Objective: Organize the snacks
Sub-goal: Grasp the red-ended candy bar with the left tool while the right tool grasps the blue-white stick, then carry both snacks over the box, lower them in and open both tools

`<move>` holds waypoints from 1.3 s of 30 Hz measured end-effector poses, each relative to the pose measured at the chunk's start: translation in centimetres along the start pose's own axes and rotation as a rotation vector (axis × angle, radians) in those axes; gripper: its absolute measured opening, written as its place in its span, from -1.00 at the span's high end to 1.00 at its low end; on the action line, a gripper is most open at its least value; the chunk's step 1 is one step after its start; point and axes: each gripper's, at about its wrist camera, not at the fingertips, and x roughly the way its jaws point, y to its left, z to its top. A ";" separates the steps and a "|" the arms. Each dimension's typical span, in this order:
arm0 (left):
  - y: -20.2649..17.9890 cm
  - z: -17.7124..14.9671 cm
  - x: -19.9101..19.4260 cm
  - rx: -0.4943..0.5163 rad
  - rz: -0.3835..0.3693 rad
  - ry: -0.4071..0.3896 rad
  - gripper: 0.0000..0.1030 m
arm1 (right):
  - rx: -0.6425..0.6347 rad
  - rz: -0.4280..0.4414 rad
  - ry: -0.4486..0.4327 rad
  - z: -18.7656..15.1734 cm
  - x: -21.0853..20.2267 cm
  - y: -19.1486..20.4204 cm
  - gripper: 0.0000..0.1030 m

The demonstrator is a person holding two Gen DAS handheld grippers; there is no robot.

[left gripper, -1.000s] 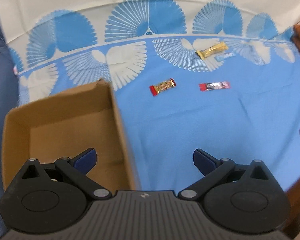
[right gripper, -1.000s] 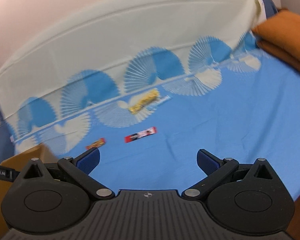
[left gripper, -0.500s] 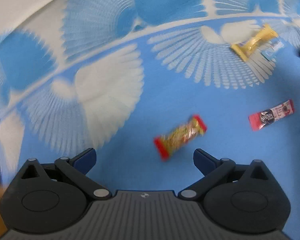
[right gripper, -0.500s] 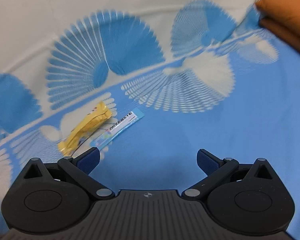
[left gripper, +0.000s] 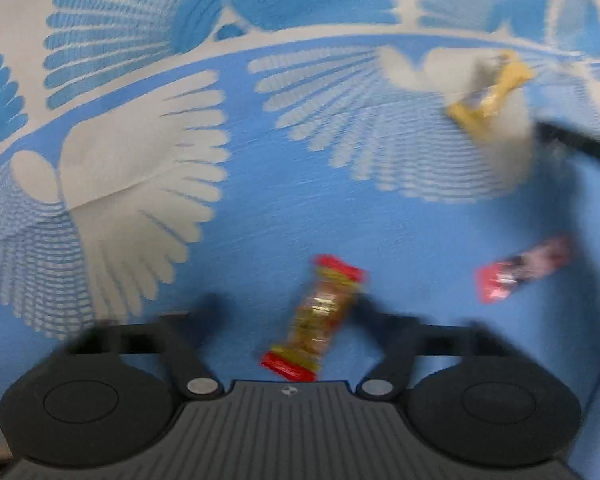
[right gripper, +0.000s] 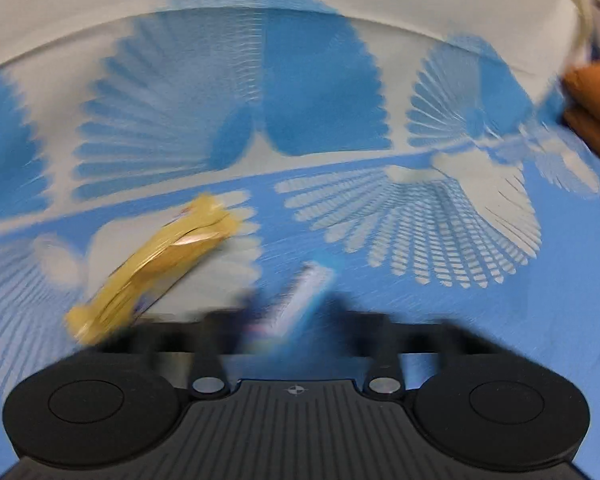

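Note:
A red-and-gold wrapped snack (left gripper: 320,320) lies on the blue patterned cloth (left gripper: 260,208), between the fingers of my left gripper (left gripper: 288,304). Those jaws are closing; the left finger still stands apart from the wrapper. In the right wrist view a small light-blue sachet (right gripper: 300,300) sits between the blurred fingers of my right gripper (right gripper: 294,312), whose jaws are closing tight against its sides. A yellow wrapped snack (right gripper: 156,264) lies just left of the sachet. The left wrist view shows the yellow snack (left gripper: 488,96) at the far right.
A red sachet (left gripper: 520,274) lies on the cloth to the right of my left gripper. A dark blurred part of the right gripper (left gripper: 572,144) reaches in from the right edge. An orange cushion (right gripper: 592,96) rests at the cloth's right end.
Both grippers dropped toward the cloth and narrowed from wide open. The red-and-gold snack now lies between the left fingers, the blue sachet between the right ones. The cardboard box left view.

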 end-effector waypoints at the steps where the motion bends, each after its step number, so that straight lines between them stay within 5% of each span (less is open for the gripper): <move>1: -0.3 -0.3 -0.5 0.009 0.010 0.005 0.60 | -0.009 0.015 0.016 -0.4 -0.6 0.0 0.66; 5: -0.9 -2.2 -1.7 0.009 -0.001 0.026 0.64 | -0.088 0.173 0.075 -2.2 -3.9 1.3 0.70; 9: -2.0 -4.3 -3.8 -0.001 -0.048 0.034 0.65 | -0.239 0.171 0.111 -5.2 -7.6 2.9 0.70; 13: -2.8 -6.2 -6.8 0.004 -0.096 0.011 0.65 | -0.249 0.206 0.171 -8.2 -11.8 2.1 0.70; 22: -3.0 -10.8 -18.5 -0.035 -0.200 -0.130 0.65 | 0.036 0.243 -0.003 -8.7 -25.6 -0.8 0.70; 28: -1.8 -15.7 -27.4 -0.066 -0.217 -0.231 0.65 | 0.100 0.320 -0.104 -9.9 -36.4 -0.8 0.70; 39: 2.6 -28.3 -38.0 -0.103 -0.077 -0.279 0.65 | -0.003 0.507 -0.151 -15.0 -51.7 3.9 0.70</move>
